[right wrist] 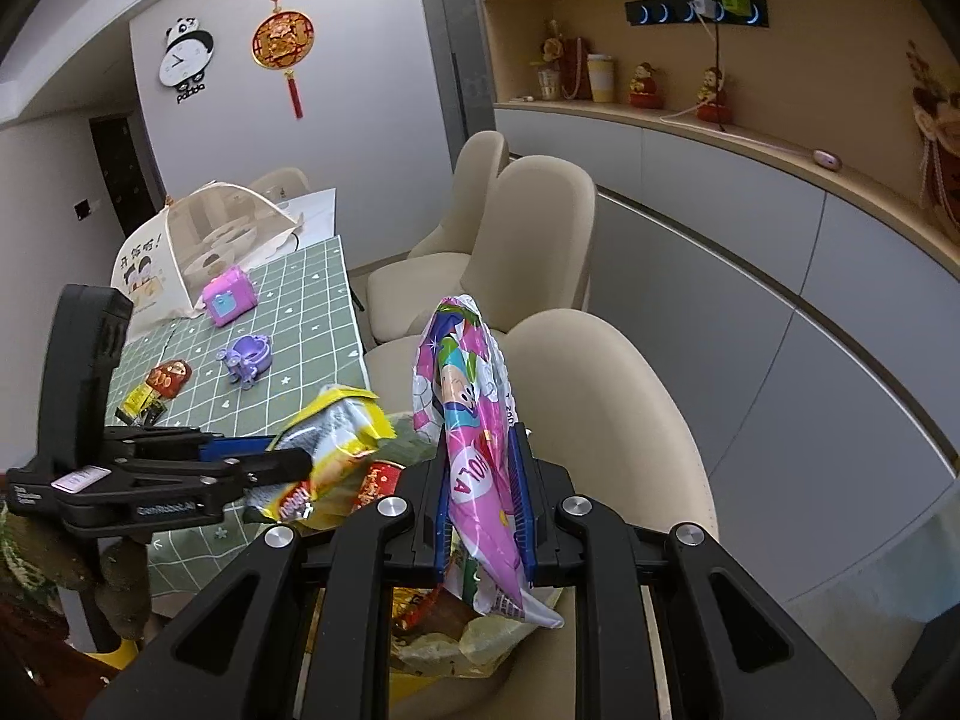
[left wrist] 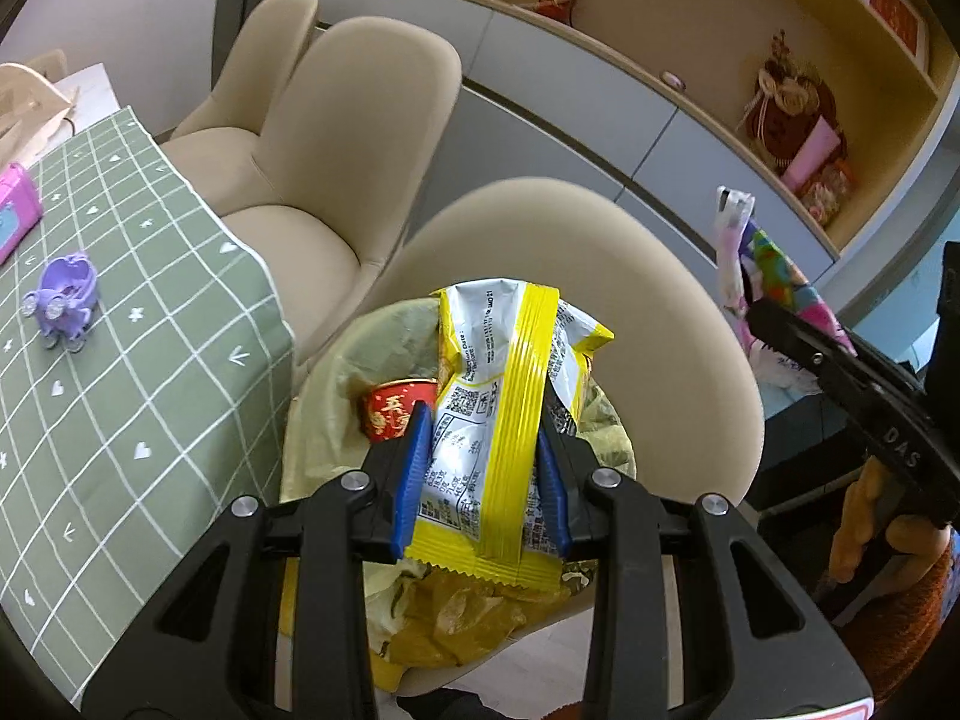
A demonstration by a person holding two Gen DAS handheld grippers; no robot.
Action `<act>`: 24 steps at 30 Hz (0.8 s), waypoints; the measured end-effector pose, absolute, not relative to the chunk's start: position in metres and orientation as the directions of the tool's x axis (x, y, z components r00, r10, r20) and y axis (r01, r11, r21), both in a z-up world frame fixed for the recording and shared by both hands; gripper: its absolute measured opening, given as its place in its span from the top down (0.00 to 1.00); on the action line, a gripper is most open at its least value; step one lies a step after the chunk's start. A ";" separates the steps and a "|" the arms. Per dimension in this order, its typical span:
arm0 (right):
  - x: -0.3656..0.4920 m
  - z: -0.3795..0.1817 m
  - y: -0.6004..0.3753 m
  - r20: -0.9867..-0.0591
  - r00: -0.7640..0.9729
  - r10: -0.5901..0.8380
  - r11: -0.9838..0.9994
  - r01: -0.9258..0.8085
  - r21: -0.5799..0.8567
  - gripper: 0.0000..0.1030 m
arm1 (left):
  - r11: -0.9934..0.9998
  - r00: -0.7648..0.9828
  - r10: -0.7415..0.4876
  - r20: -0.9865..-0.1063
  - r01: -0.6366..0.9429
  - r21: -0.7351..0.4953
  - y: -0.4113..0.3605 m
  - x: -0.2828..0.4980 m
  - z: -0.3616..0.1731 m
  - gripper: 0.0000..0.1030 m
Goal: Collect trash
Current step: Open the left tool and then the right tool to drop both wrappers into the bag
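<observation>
My left gripper is shut on a yellow and silver snack wrapper and holds it over a bin lined with a yellow-green bag. A red cup and other wrappers lie in the bin. My right gripper is shut on a pink cartoon wrapper, just to the right of the left gripper, above the same bin. The left gripper with its yellow wrapper shows in the right wrist view. More wrappers lie on the table.
The bin sits on a beige chair beside a table with a green checked cloth. A purple toy carriage, a pink toy box and a mesh food cover stand on the table. More beige chairs and grey cabinets lie behind.
</observation>
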State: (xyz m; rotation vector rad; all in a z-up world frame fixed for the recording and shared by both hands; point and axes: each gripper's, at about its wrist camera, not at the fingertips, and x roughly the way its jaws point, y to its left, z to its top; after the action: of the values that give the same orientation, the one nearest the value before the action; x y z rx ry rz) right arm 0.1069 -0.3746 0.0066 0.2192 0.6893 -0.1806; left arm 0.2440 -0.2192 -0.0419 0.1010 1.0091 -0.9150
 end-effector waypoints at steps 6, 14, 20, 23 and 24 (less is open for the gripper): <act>0.104 0.001 -0.380 -0.651 0.754 -0.088 0.956 0.249 0.159 0.83 | 0.619 0.170 -0.623 -0.763 0.704 -0.348 -0.227 0.246 -0.049 0.55; 0.113 -0.010 -0.373 -0.665 0.745 -0.056 0.958 0.228 0.175 0.83 | 0.662 0.204 -0.623 -0.755 0.651 -0.371 -0.203 0.260 -0.043 0.50; 0.135 -0.034 -0.351 -0.703 0.711 0.018 0.966 0.168 0.195 0.83 | 0.703 0.243 -0.616 -0.750 0.599 -0.384 -0.168 0.268 -0.039 0.49; 0.153 -0.060 -0.341 -0.740 0.671 0.045 0.969 0.152 0.196 0.83 | 0.724 0.267 -0.609 -0.747 0.573 -0.385 -0.147 0.272 -0.037 0.49; 0.160 -0.070 -0.338 -0.756 0.653 0.045 0.970 0.151 0.188 0.83 | 0.733 0.280 -0.603 -0.747 0.565 -0.380 -0.138 0.273 -0.036 0.49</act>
State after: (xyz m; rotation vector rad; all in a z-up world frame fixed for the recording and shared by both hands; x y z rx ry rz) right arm 0.1597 -0.3380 -0.0698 0.2442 0.8600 -0.0608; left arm 0.2726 -0.1380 -0.0362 -0.0432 1.0213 -0.7832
